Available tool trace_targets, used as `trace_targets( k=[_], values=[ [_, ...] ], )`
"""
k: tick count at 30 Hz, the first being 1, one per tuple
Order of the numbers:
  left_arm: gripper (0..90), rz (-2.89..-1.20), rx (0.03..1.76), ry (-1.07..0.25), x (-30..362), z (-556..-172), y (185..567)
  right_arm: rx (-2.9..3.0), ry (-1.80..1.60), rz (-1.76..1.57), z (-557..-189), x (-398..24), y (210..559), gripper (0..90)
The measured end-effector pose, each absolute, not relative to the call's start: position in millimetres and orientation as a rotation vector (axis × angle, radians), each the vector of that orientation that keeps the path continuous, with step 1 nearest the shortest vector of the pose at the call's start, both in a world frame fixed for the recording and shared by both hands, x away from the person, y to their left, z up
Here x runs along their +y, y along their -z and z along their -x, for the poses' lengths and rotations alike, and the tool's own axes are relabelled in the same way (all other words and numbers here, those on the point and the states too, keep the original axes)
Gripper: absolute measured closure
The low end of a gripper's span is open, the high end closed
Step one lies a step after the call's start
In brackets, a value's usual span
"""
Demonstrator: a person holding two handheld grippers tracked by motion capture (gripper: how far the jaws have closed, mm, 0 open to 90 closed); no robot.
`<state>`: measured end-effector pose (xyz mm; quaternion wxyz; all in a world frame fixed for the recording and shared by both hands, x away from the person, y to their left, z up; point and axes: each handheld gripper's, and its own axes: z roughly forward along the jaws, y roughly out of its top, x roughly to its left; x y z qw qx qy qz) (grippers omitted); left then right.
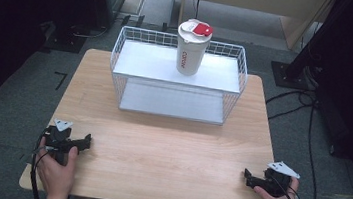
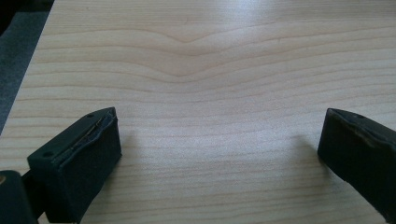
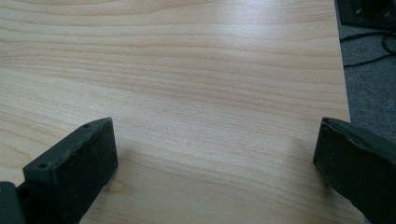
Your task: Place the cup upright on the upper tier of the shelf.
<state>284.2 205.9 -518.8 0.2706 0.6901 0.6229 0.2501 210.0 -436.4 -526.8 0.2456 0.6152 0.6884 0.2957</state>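
Tumbler (image 1: 192, 48) on rack (image 1: 176, 83); both tools (image 1: 86, 142) (image 1: 247, 174) wide apart near table (image 1: 168, 154) edge.

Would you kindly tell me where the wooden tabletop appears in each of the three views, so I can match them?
High view: the wooden tabletop takes up the middle and carries the wire rack with the white cup.
Left gripper view: it spreads beyond the open left gripper, with its edge at the upper left.
Right gripper view: it spreads beyond the open right gripper, with its edge at the right.
Shared landmark: the grey floor beside the table's edge.
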Motion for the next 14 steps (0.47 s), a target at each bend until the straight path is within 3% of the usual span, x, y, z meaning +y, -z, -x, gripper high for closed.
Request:
trace_targets(
  k=[14],
  values=[
    [0.0, -1.859, 1.678, -0.674, 205.9, -284.2, 518.7, 1.881, -0.808, -1.677, -210.0, -436.4, 526.8, 0.0]
  ],
)
